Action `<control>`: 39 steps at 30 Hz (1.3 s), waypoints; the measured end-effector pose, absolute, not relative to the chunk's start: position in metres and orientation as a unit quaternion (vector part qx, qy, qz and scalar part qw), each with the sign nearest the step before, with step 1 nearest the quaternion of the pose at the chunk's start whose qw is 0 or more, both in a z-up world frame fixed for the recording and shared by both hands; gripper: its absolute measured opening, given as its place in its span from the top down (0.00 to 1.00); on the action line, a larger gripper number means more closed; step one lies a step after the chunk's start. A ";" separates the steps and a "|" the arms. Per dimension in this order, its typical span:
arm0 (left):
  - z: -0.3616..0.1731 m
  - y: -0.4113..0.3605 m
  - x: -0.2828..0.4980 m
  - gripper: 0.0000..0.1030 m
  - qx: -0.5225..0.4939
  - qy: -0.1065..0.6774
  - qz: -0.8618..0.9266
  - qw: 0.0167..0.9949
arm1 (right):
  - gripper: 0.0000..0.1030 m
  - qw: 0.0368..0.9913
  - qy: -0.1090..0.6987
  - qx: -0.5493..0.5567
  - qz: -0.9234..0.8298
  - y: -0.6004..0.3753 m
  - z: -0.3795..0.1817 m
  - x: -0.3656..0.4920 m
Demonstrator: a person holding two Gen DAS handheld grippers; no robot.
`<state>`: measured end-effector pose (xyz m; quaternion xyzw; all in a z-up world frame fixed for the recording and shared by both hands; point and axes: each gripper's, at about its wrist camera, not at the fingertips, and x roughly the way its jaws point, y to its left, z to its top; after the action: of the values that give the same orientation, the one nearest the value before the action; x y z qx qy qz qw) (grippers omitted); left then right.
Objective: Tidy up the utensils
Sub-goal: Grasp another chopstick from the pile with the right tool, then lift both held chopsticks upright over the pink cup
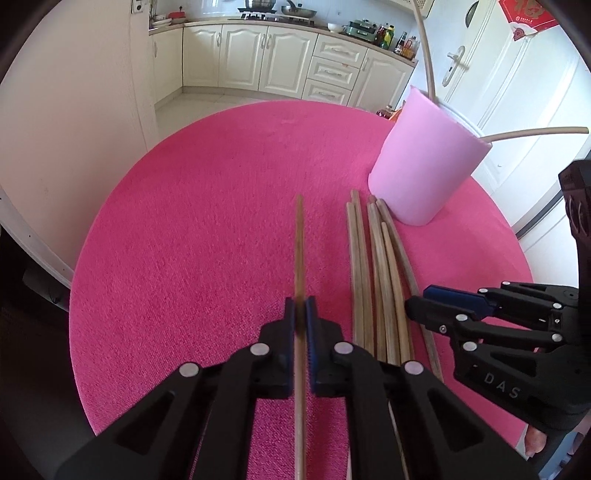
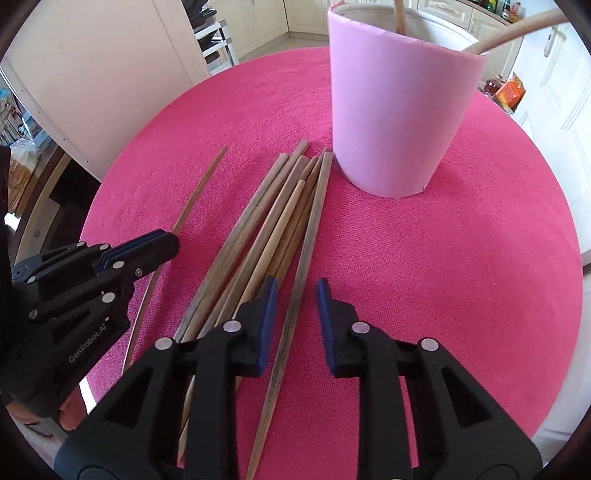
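1. Here, furthest left on the pink cloth, the left gripper has its pads pinched on a single chopstick, set apart from the others.
2. Next along, the loose pile of chopsticks lies flat, its far tips just beside the foot of the pink cup.
3. The right gripper hangs over the pile's rightmost, darker stick; its jaws stand apart on either side and do not press it.
4. Furthest right, the cup already holds two sticks leaning out over its rim.
5. The step looks like gathering: each hand taking one stick. Next, the right jaws must close squarely, then both sticks need lifting clear and tipping into the cup.
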<state>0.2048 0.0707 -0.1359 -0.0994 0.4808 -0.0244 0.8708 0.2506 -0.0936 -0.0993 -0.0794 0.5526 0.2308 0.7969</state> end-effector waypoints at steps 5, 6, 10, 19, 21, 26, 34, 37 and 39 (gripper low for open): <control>-0.134 0.074 0.196 0.94 -0.097 0.480 -0.026 0.872 | 0.81 0.793 0.558 -0.068 0.233 -0.098 -0.097 0.250; -0.134 0.075 0.197 0.94 -0.098 0.480 -0.025 0.871 | 0.81 0.793 0.559 -0.069 0.230 -0.100 -0.097 0.250; -0.134 0.075 0.197 0.94 -0.097 0.480 -0.027 0.872 | 0.81 0.790 0.564 -0.088 0.224 -0.097 -0.100 0.249; -0.130 0.075 0.198 0.94 -0.095 0.477 -0.026 0.873 | 0.90 0.793 0.553 -0.139 0.216 -0.081 -0.102 0.250; -0.129 0.076 0.197 0.94 -0.098 0.474 -0.024 0.875 | 0.91 0.796 0.545 -0.134 0.225 -0.083 -0.101 0.247; -0.114 0.075 0.187 0.94 -0.100 0.442 -0.024 0.891 | 0.94 0.811 0.523 -0.118 0.233 -0.095 -0.094 0.239; -0.079 0.066 0.168 0.94 -0.092 0.389 -0.034 0.916 | 0.94 0.840 0.471 -0.075 0.260 -0.115 -0.065 0.214; -0.066 0.062 0.161 0.94 -0.090 0.367 -0.037 0.925 | 0.94 0.849 0.446 -0.050 0.278 -0.129 -0.051 0.205; -0.058 0.057 0.156 0.94 -0.085 0.352 -0.041 0.931 | 0.94 0.856 0.428 -0.035 0.288 -0.137 -0.043 0.198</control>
<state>0.1559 0.0565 -0.0577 -0.0850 0.3518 -0.0407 0.9313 0.1983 -0.1365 -0.0427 -0.0354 0.4284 0.2884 0.8556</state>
